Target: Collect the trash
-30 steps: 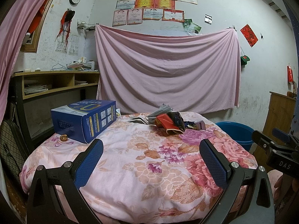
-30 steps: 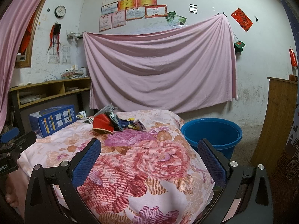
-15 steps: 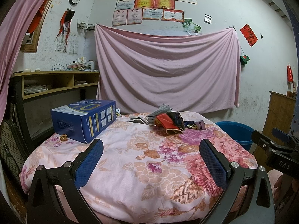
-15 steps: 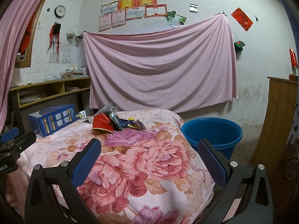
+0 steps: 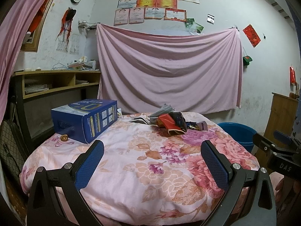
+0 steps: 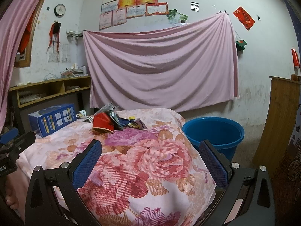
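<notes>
Pink sheet (image 5: 169, 71) hangs on the back wall; floral-covered worktop (image 5: 146, 169) fills the foreground.

Left wrist view: nothing has changed over the last second, frame is identical. Left gripper (image 5: 152, 152) is wide open, empty, hovering at the near edge of the worktop. Trash pile (image 5: 169, 121) (red wrapper, grey and dark packets) sits at the far side, well apart from the fingers. Blue box (image 5: 84, 121) is to the left of it, a small brown item (image 5: 64, 137) just beside the box. Blue bucket (image 5: 237, 135) is partly visible past the right edge.

Right wrist view: also static. Right gripper (image 6: 150, 151) is spread wide, holding nothing, parked over the near corner. Trash pile (image 6: 114, 122) is far ahead and left; blue bucket (image 6: 214, 133) is on the floor just beside the worktop, looks empty.

Read: no motion means collection hasn't started. Next step is probably a reach to the pile, then a drop into the bucket.
</notes>
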